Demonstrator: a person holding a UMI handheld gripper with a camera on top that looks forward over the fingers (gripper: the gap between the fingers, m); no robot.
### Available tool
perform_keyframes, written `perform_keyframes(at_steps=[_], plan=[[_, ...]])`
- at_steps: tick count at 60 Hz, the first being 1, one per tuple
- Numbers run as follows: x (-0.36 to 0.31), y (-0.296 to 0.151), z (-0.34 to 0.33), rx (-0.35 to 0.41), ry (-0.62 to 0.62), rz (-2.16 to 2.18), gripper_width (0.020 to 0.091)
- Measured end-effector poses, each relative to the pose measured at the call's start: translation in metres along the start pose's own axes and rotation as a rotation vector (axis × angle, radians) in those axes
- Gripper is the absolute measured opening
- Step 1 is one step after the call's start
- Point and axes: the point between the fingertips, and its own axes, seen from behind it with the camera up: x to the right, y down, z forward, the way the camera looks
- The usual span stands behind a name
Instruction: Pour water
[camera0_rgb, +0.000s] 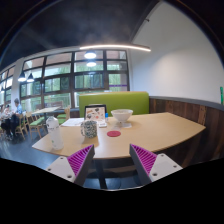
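A light wooden table (150, 132) stands ahead of me. A patterned mug (89, 128) rests on it beyond my left finger. To the mug's left is a clear container (55, 135); I cannot tell what it holds. A white bowl (121, 116) stands farther back, and a small pink coaster (113, 133) lies in front of it. My gripper (112, 162) hangs short of the table's near edge, open, with nothing between its purple pads (82, 160).
A dark framed screen (95, 112) stands upright behind the mug. A green bench back (130, 100) runs along the far side. People sit at other tables (12, 118) far left by large windows. A chair (108, 172) is under the table's near edge.
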Motion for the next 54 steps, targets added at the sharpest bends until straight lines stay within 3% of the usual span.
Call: perform_keyframes(at_steps=[16, 25, 37, 54], plan=[[-0.012, 0.006, 0.002, -0.005, -0.045, 0.001, 0.08], [-0.071, 0.004, 0.016, 0.028, -0.138, -0.032, 0.0811], [-0.203, 0.026, 0.077, 0.041, -0.308, -0.078, 0.0798], [-0.29, 0.017, 0.168, 0.021, -0.269, -0.11, 0.0796]])
